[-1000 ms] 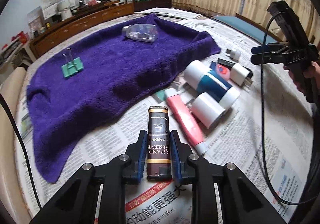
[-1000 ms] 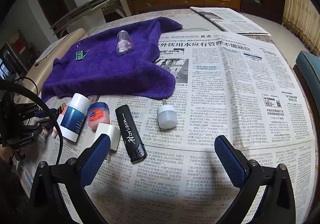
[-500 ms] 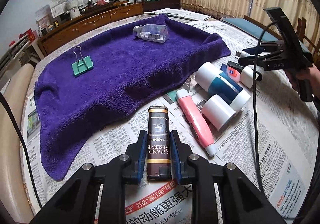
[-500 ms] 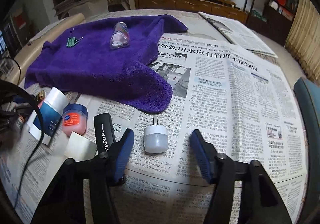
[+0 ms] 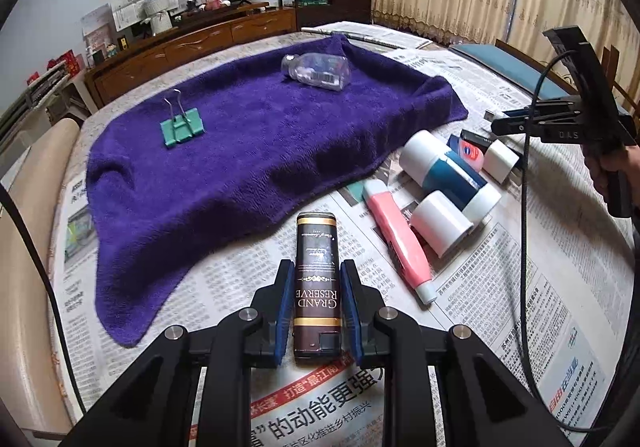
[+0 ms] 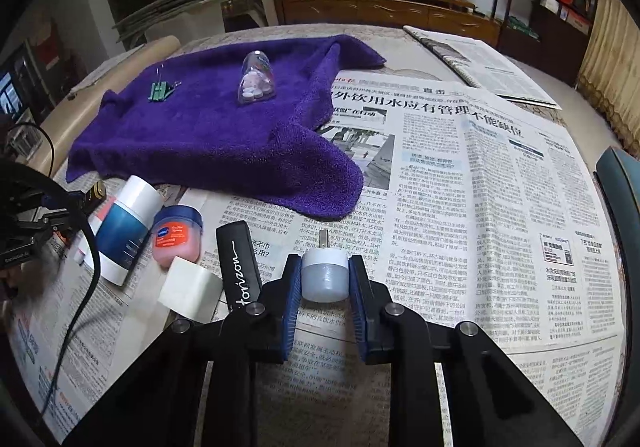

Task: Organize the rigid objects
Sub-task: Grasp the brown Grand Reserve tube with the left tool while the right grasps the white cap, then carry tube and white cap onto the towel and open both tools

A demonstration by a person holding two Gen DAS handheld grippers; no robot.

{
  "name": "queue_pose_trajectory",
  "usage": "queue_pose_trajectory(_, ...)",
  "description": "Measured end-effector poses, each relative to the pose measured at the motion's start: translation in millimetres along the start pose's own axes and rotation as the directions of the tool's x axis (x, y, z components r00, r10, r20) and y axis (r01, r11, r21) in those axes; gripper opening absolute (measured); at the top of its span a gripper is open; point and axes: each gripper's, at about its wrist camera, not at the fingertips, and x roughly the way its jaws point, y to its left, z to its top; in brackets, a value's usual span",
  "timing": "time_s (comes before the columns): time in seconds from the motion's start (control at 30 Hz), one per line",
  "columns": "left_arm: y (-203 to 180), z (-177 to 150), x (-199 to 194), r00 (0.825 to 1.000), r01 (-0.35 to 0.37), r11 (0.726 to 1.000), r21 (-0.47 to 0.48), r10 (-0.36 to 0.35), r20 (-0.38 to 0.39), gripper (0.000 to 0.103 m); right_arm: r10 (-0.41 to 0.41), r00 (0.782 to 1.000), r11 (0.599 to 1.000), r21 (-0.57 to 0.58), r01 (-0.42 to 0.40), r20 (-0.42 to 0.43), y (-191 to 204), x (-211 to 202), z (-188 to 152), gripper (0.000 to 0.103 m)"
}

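My left gripper [image 5: 317,265] is shut on a dark brown "Grand Reserve" flask-shaped container [image 5: 316,235], which lies on the newspaper just off the edge of the purple towel [image 5: 240,151]. In the right wrist view my right gripper [image 6: 324,261] is closing on a small white plug-in lamp with a metal connector [image 6: 324,279], and both blue pads press its sides. A green binder clip [image 5: 182,129] and a clear pill bottle [image 5: 316,73] rest on the towel.
Left of the right gripper lie a black "Horizon" lighter [image 6: 238,259], a white cube [image 6: 190,287], a pink Vaseline jar [image 6: 178,237] and a white-and-blue bottle [image 6: 124,223]. A pink tube [image 5: 396,243] and white cylinder [image 5: 440,223] lie nearby. Newspaper [image 6: 480,187] covers the table.
The right gripper's jaws went from wide open to closed around the white lamp after moving up to it. The left gripper kept its hold on the brown container.
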Motion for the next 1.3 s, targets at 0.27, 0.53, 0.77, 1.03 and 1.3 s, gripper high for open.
queue_pose_trajectory(0.27,8,3,-19,1.000,0.000,0.998,-0.068,0.002,0.031,0.023,0.031,0.999,0.999,0.033,-0.032,0.018,-3,-15,3,0.023)
queue_pose_trajectory(0.53,25,23,-38,0.997,-0.010,0.993,-0.120,0.019,0.073,0.023,0.072,0.996,0.995,0.059,-0.075,0.061,-7,-26,32,0.023)
queue_pose_trajectory(0.77,48,56,-39,0.992,-0.046,0.989,-0.141,0.061,0.107,0.023,0.091,0.991,0.994,0.043,-0.096,0.095,-2,-15,80,0.023)
queue_pose_trajectory(1.03,80,78,-4,0.994,-0.066,0.981,-0.181,0.081,0.076,0.023,0.143,0.986,0.990,-0.033,-0.141,0.091,33,22,129,0.023)
queue_pose_trajectory(1.3,101,79,39,0.995,-0.093,0.975,-0.202,0.096,0.007,0.023,0.124,0.992,0.982,-0.138,-0.128,-0.037,68,71,129,0.023)
